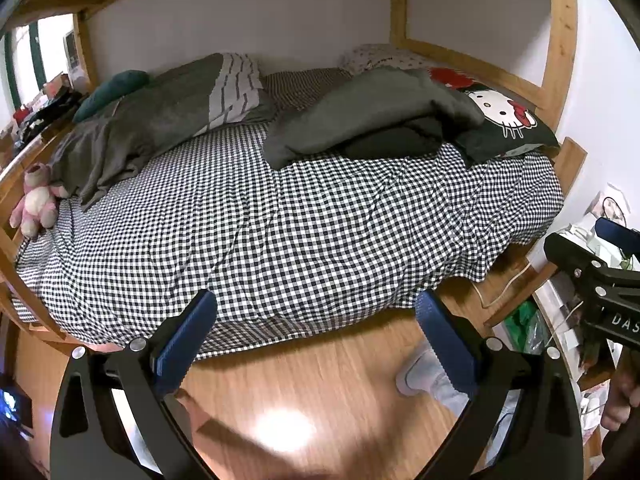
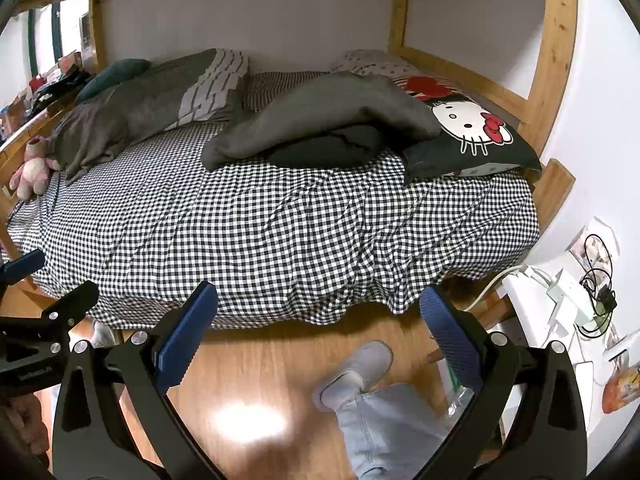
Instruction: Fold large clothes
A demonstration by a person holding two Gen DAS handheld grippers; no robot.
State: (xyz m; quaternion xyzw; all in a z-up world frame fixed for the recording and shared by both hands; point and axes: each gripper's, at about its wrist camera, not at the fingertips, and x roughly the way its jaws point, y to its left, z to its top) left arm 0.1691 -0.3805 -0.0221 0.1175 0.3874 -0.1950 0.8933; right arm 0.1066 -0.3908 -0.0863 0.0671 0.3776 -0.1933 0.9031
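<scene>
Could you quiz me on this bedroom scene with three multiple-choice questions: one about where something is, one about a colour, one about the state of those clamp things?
1. Where is the pink plush toy?
A. at the bed's far left edge
B. on the floor
C. on the cartoon cat pillow

2. What pattern is the bed sheet?
A. plain grey
B. black-and-white check
C. red stripes

3. How do the left gripper and right gripper stand?
A. both shut on cloth
B. one shut
C. both open, holding nothing

Answers: A, it lies by the wooden rail; B, small checks cover the mattress; C, blue pads stand wide apart above the floor.
</scene>
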